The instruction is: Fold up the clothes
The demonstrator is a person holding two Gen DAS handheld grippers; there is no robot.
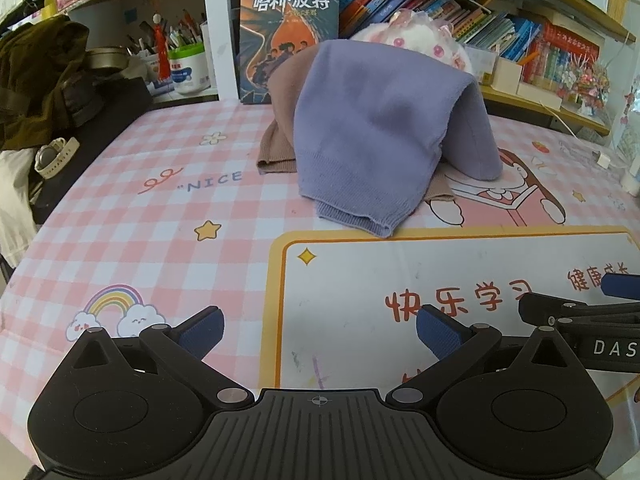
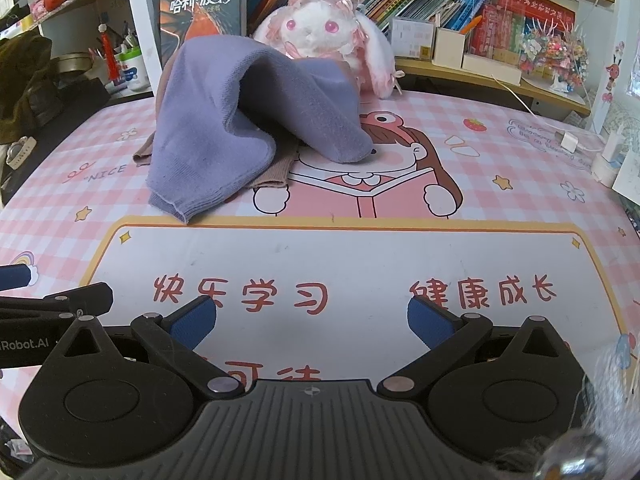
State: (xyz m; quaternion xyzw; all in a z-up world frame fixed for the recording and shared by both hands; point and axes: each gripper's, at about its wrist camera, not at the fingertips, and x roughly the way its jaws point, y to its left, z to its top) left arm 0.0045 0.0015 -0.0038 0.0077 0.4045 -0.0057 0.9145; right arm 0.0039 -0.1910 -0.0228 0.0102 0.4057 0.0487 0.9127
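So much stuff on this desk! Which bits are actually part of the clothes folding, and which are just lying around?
Part of the job:
purple garment, draped in a heap
brown garment underneath it
left gripper and right gripper, both open and empty

Just lying around:
plush bunny
Harry Potter book
wristwatch
pen pot
charger and cable
patterned desk mat
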